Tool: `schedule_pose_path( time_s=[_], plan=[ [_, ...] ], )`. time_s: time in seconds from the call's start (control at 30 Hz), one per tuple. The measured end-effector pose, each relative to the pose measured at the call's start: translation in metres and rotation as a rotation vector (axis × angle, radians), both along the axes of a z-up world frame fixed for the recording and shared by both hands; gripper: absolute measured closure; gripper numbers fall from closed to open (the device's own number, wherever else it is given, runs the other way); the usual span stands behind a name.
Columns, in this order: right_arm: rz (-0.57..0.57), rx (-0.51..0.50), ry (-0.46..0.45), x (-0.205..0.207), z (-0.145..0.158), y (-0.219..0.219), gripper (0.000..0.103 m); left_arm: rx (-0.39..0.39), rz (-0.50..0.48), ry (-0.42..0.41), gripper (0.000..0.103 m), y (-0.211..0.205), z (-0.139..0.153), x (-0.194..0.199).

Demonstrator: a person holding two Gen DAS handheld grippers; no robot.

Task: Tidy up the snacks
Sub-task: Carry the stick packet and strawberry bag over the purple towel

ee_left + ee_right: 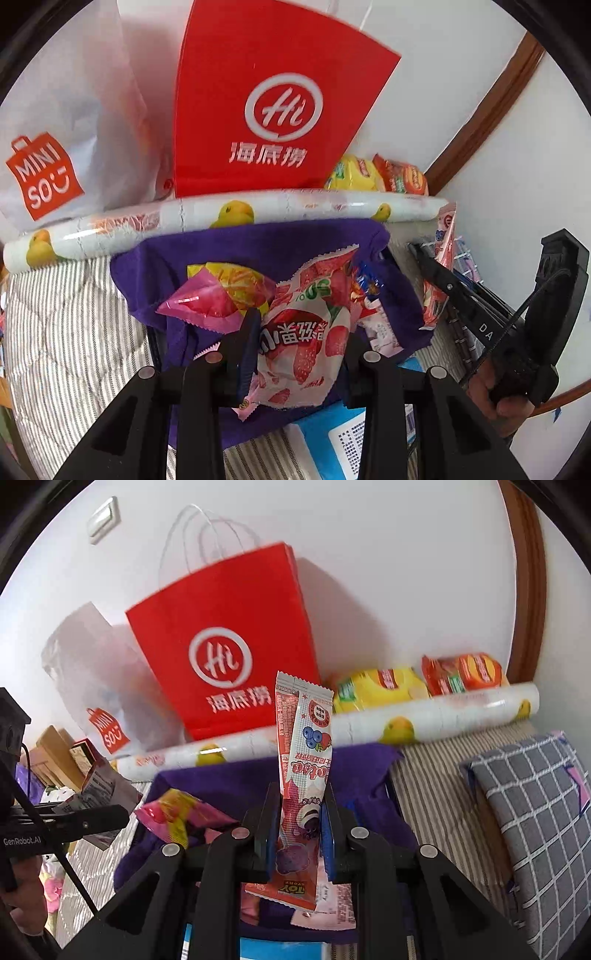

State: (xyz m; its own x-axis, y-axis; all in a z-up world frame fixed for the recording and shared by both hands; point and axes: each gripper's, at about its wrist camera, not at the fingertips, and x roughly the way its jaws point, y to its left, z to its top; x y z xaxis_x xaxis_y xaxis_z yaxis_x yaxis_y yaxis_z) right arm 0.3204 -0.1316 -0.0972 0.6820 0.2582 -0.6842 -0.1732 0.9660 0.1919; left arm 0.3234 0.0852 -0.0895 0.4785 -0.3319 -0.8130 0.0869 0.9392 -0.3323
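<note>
Both tongs are pinching snacks: left gripper a strawberry packet, right gripper a berry sachet; loose packets at centre frame likely remaining.

A tall red paper bag with white rope handles and a white "Hi" logo leans against the white wall. Beside it slumps a white plastic Miniso bag. In front lies a white roll printed with yellow ducks. A grey checked pillow rests on striped bedding.
</note>
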Motion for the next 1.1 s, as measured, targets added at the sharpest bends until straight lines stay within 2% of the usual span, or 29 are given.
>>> schedule_pose_path(
  time_s=[0.2, 0.57, 0.83, 1.1],
  plan=[
    [-0.033, -0.009, 0.029, 0.005, -0.018, -0.010, 0.083, 0.011, -0.018, 0.007, 0.070, -0.008, -0.004, 0.001],
    [-0.069, -0.041, 0.056, 0.011, -0.029, -0.018, 0.083, 0.017, -0.029, 0.021, 0.070, -0.015, -0.010, 0.003],
    [-0.049, -0.098, 0.105, 0.016, -0.042, -0.010, 0.083, 0.008, -0.031, 0.026, 0.070, -0.014, -0.011, 0.004],
    [-0.026, -0.115, 0.134, 0.016, -0.047, -0.004, 0.083, 0.006, -0.036, 0.032, 0.070, -0.015, -0.012, 0.005]
  ],
)
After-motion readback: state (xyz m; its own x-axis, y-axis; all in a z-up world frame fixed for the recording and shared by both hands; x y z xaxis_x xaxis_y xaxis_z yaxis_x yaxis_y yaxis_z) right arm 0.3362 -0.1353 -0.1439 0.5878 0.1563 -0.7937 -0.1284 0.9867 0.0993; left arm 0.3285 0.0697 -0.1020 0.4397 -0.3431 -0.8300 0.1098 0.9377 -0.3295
